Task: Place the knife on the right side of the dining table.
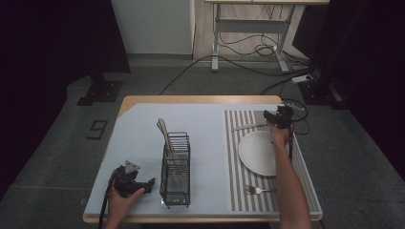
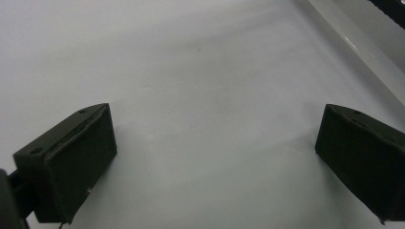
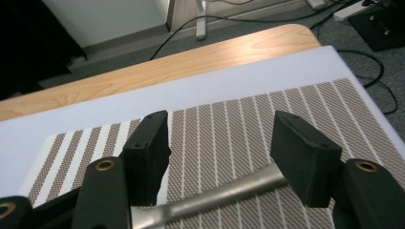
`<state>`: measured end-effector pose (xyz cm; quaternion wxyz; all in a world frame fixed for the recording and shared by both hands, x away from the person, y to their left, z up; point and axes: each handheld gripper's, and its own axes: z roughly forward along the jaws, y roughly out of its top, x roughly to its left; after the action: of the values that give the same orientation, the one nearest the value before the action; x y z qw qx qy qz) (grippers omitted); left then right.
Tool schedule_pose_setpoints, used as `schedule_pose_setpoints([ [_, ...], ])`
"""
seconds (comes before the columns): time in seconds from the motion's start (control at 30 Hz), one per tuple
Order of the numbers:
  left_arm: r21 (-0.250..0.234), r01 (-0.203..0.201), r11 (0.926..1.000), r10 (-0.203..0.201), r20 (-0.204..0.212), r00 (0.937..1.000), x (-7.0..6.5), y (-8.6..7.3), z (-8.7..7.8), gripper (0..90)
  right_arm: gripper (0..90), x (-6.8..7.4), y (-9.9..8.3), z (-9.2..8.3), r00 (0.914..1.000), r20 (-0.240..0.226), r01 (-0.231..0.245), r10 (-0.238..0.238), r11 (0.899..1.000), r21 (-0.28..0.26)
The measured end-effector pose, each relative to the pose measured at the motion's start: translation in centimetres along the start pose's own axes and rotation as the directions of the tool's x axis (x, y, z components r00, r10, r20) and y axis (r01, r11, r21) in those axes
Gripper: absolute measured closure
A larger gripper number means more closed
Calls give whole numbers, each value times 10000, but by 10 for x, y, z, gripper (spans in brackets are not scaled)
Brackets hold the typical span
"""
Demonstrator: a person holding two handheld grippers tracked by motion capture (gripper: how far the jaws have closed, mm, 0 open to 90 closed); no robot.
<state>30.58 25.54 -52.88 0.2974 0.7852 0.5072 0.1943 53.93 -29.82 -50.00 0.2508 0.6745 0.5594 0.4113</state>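
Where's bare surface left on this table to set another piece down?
Free: the blue cover between the wire caddy and the striped placemat, and the strip left of the caddy. Crowded: the placemat, with the plate, the fork and the knife under the right gripper.

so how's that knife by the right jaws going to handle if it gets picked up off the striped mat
The knife looks like solid metal, so probably stiff and fairly heavy for its slim size. Its smooth brushed handle may slip between the right gripper pads. It lies flat on the striped mat, so it should slide rather than roll.
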Motion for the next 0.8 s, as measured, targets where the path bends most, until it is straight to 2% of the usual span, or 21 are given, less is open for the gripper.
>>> schedule_pose_setpoints([
  [0.03, 0, 0, 10000, 0, 1, 10000, 0, 0, 0, 0, 381, 3, 1, 7, 9998, -11, 188, -188, 9995, 236],
  [0.07, 0, 0, 10000, 0, 1, 10000, 0, 0, 0, 0, 381, 3, 1, 7, 9998, -11, 188, -188, 9995, 236],
  [0.1, 2, 0, 10000, 0, 4, 10000, 0, 0, 0, 0, 382, 6, -1, 15, 9993, 18, 364, -366, 9977, 577],
  [0.13, 2, 0, 10000, 0, 4, 10000, 0, 0, 0, 0, 382, 6, -1, 15, 9993, 18, 364, -366, 9977, 577],
  [0.17, 0, -3, 10000, 3, 1, 10000, 0, 0, 0, 0, 383, 8, -5, 24, 9987, 135, 474, -493, 9922, 1151],
  [0.2, 0, -3, 10000, 3, 1, 10000, 0, 0, 0, 0, 383, 8, -5, 24, 9987, 135, 474, -493, 9922, 1151],
  [0.23, -2, -1, 10000, 1, 1, 10000, 0, 0, 0, 0, 387, 7, -9, 30, 9974, 297, 609, -656, 9883, 1395],
  [0.37, 4, -4, 10000, 4, 1, 10000, 0, 0, 0, 0, 392, 8, -11, 32, 9956, 399, 783, -848, 9866, 1434],
  [0.8, -4, -4, 10000, 4, -1, 10000, 0, 0, 0, 0, 380, 7, -11, 29, 9967, 416, 632, -700, 9870, 1481],
])
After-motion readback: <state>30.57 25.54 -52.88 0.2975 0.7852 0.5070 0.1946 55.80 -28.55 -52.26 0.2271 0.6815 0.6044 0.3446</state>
